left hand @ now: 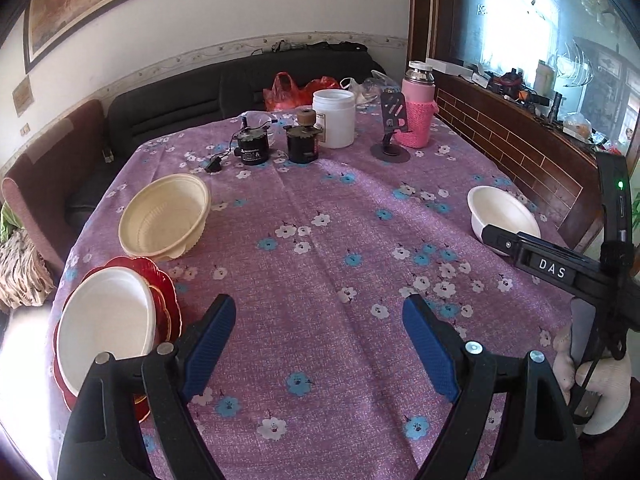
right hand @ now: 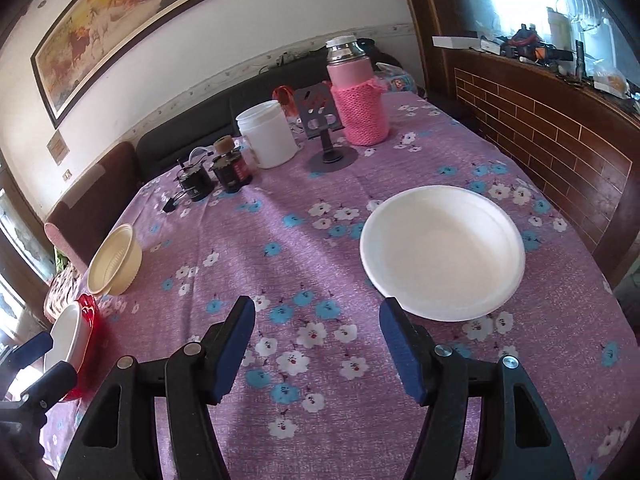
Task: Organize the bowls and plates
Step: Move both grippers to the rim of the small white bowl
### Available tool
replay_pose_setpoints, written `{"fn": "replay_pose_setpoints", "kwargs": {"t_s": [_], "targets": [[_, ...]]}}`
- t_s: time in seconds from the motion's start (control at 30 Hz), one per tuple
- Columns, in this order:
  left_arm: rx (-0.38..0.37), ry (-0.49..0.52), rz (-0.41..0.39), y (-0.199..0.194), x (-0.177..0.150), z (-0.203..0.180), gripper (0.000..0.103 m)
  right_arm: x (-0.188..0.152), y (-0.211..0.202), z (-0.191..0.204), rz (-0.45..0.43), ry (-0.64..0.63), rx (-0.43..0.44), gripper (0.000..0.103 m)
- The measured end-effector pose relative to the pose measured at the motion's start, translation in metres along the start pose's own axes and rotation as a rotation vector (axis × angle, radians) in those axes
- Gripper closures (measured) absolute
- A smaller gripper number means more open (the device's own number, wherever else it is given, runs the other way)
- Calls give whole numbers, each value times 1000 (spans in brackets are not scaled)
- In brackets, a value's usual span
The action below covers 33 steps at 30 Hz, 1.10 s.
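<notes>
A white bowl sits on stacked red plates at the table's left front; both show in the right wrist view, bowl on red plates. A cream ribbed bowl lies behind them, also seen from the right. Another white bowl sits at the right, small in the left view. My left gripper is open and empty, just right of the stack. My right gripper is open and empty, its right finger close to the white bowl's near rim.
On the purple flowered tablecloth at the back stand two small dark motors, a white jar, a grey phone stand and a pink-sleeved flask. A dark sofa and wooden sideboard border the table.
</notes>
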<state>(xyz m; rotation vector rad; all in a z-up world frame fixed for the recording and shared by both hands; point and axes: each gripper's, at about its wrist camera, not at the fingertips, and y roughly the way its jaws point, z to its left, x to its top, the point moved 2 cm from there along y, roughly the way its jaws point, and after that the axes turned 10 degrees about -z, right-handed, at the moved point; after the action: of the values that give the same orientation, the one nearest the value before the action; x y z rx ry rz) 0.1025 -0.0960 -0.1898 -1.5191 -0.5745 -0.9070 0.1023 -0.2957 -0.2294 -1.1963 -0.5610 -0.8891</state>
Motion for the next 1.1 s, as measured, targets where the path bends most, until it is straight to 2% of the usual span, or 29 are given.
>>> {"fn": "replay_pose_setpoints", "kwargs": {"t_s": [0.13,0.3,0.43,0.53,0.6,0.7,0.8,0.93,1.1], "targets": [[53,-31,-27,-8,20,32,18,7,0,5,3,-11,11,34],[121,-92,-67,-24,36,76,18,18,3,38,-22,-44,56,34],[94,-159,-38,-26,41,99,18,27,-3,44,-58,-21,67,34],[56,-182,-21,-23,41,100,18,40,-19,21,-121,20,21,33],[30,-186,-15,-18,41,92,18,48,-29,-9,-148,49,-39,28],[-16,-176,0,-5,43,68,18,54,-36,-64,-149,120,-138,28],[-77,-160,26,15,46,34,18,53,-36,-112,-129,211,-186,28],[-146,-137,57,46,53,-15,18,44,-25,-146,-96,279,-203,28],[-206,-97,100,86,60,-77,18,32,6,-152,-50,298,-167,28]]}}
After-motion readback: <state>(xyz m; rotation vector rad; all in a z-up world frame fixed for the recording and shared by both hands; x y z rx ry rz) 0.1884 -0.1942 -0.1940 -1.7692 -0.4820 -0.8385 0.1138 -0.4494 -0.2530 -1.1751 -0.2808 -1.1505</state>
